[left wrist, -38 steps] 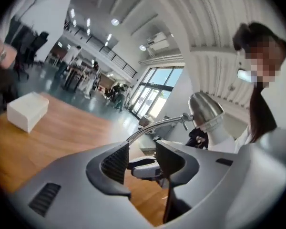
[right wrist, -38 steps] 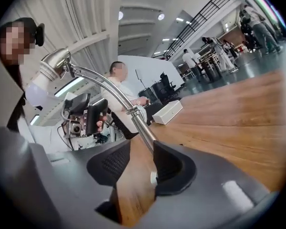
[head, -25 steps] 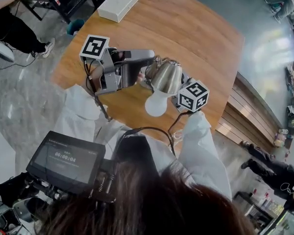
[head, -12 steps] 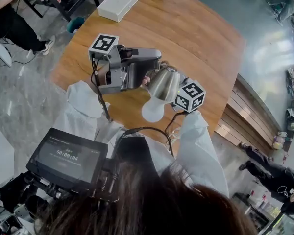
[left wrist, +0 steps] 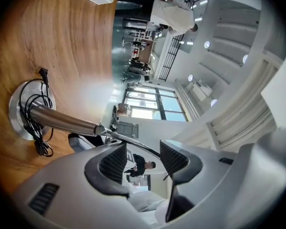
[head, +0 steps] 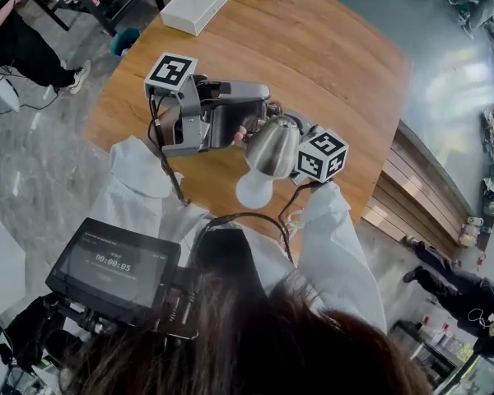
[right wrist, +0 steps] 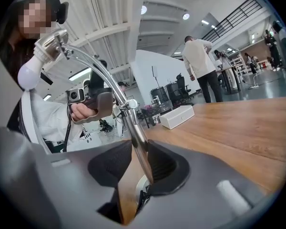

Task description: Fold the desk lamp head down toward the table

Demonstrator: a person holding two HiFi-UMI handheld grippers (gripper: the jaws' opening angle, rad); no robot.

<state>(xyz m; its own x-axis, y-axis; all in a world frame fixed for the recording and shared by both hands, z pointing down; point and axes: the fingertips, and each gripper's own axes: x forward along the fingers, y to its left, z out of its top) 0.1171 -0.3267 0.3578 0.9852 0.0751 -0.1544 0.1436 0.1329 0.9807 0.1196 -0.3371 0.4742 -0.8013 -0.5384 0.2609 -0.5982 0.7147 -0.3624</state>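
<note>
Lamp stem (right wrist: 136, 130), seemingly pinched by just-closed right gripper (right wrist: 137, 144) fingers (right wrist: 162, 166), hidden overhead

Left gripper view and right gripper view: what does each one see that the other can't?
Only the left gripper view shows the lamp's round base whole, black cord draped over it. Only the right gripper view shows the bulb and shade, and the right gripper, whose jaws have just closed on the pole. Both show the pole, the thin curved arm, the wooden table and the white box.
</note>
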